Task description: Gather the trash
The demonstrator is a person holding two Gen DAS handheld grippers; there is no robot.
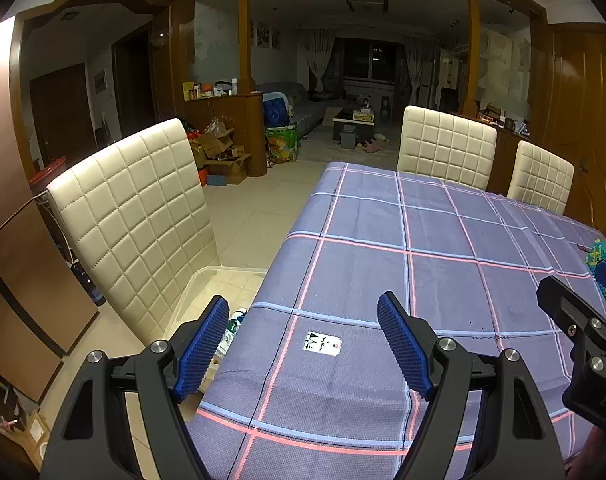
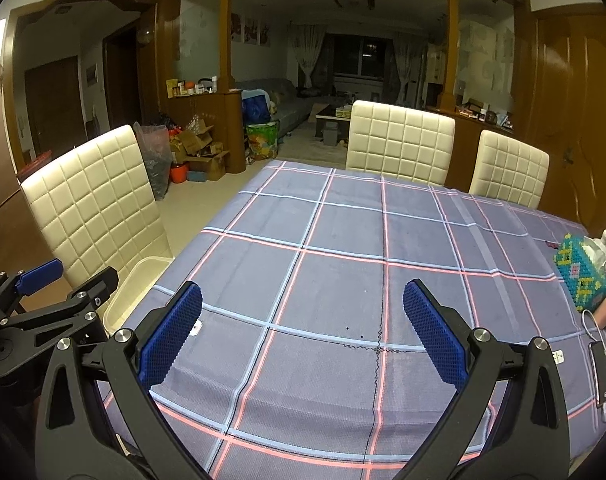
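A small white printed tag (image 1: pixel 322 342) lies flat on the plaid tablecloth (image 1: pixel 443 248), near the table's left edge. My left gripper (image 1: pixel 303 300) hovers over it, open, with the tag below the gap and nothing held. Partly behind my right gripper's left finger, the same tag (image 2: pixel 198 326) peeks out. My right gripper (image 2: pixel 303 285) is open over bare cloth and holds nothing. A clear plastic bin (image 1: pixel 207 280) stands on the floor beside the table, with a bottle and other scraps (image 1: pixel 233 324) inside. Each gripper shows in the other's view: right gripper (image 1: pixel 579 280), left gripper (image 2: pixel 69 276).
A cream quilted chair (image 1: pixel 135 216) stands by the bin, and two more chairs (image 2: pixel 399 140) are at the table's far side. At the table's right edge are a beaded box (image 2: pixel 579 276), a phone on a cable (image 2: pixel 601 376) and another small white tag (image 2: pixel 559 356).
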